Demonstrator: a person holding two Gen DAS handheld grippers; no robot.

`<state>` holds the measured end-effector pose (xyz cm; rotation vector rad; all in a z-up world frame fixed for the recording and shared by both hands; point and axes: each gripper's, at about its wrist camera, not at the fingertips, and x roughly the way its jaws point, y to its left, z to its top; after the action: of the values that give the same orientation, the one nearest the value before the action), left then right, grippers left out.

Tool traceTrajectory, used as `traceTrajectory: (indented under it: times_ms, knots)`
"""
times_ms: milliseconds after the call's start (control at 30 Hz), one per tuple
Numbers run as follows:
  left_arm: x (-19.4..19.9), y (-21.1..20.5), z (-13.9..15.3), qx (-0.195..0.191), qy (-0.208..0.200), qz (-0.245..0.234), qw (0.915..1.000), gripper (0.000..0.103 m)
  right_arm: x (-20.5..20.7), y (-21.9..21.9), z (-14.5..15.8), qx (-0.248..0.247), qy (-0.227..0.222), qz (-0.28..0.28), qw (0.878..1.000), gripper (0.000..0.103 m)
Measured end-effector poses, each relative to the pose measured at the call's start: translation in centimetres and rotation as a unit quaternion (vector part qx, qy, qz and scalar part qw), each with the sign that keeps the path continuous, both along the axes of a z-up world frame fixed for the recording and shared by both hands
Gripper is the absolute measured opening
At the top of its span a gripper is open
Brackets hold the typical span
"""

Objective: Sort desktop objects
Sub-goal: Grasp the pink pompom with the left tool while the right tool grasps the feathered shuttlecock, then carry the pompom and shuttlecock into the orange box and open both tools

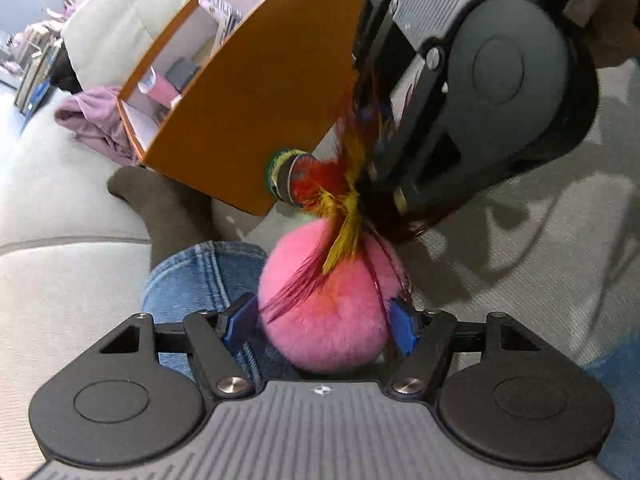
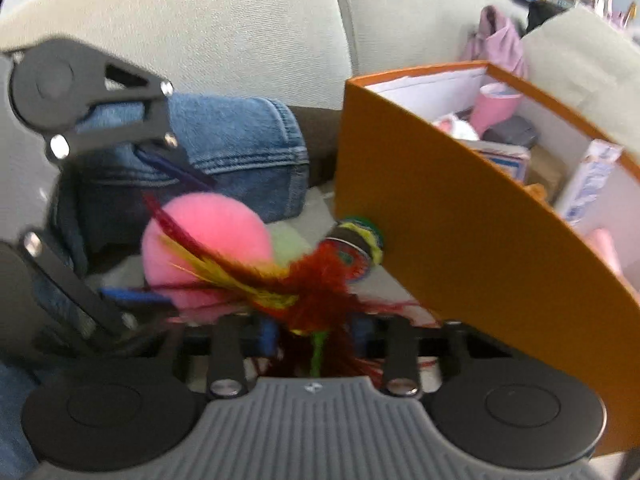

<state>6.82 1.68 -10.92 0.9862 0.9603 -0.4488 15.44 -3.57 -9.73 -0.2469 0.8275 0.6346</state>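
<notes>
My left gripper (image 1: 324,326) is shut on a fluffy pink pompom ball (image 1: 320,320), its blue pads pressing both sides. The ball also shows in the right wrist view (image 2: 208,236). My right gripper (image 2: 316,334) is shut on the feathers of a red and yellow feather shuttlecock (image 2: 316,280), whose round green-rimmed base (image 2: 360,240) touches the outer wall of the orange box (image 2: 460,248). In the left wrist view the shuttlecock (image 1: 320,188) hangs just above the ball, beside the orange box (image 1: 256,92), held by the right gripper (image 1: 384,184).
The orange box holds several items: a pink roll (image 2: 494,106), a grey object (image 2: 512,132) and small cartons (image 2: 588,180). A leg in blue jeans (image 2: 240,152) with a dark sock (image 1: 160,204) lies on the beige sofa (image 2: 240,20). A purple cloth (image 1: 100,120) lies behind the box.
</notes>
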Motion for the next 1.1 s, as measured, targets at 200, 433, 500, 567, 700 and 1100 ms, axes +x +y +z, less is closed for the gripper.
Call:
traceTrajectory:
  times_ms: [200,433,500,567,700,1100]
  knots:
    - [1.3,0.2,-0.6,-0.011,0.028,0.023,0.9993,0.076,0.2,-2.1,1.7,0.053,-0.002,-0.044,0.998,0.001]
    - [2.9,1.1,-0.9,-0.035,0.073,0.070,0.9943,0.055,-1.5,-5.9,5.3,0.098,-0.019,-0.100,0.990,0.000]
    - [3.4,1.4,-0.9,-0.051,0.081,0.090,0.9913,0.052,-2.1,-6.7,5.8,0.103,-0.021,-0.114,0.988,0.000]
    - [3.7,1.6,-0.8,-0.064,0.081,0.103,0.9893,0.050,-2.9,-7.4,6.1,0.103,-0.023,-0.128,0.986,0.000]
    - [4.1,1.8,-0.7,-0.097,0.072,0.137,0.9831,0.046,-4.2,-8.7,6.0,0.108,-0.022,-0.152,0.982,0.000]
    - [3.4,4.4,3.5,-0.257,0.058,0.234,0.9358,0.006,-7.3,-12.8,7.6,0.143,-0.033,-0.211,0.966,0.000]
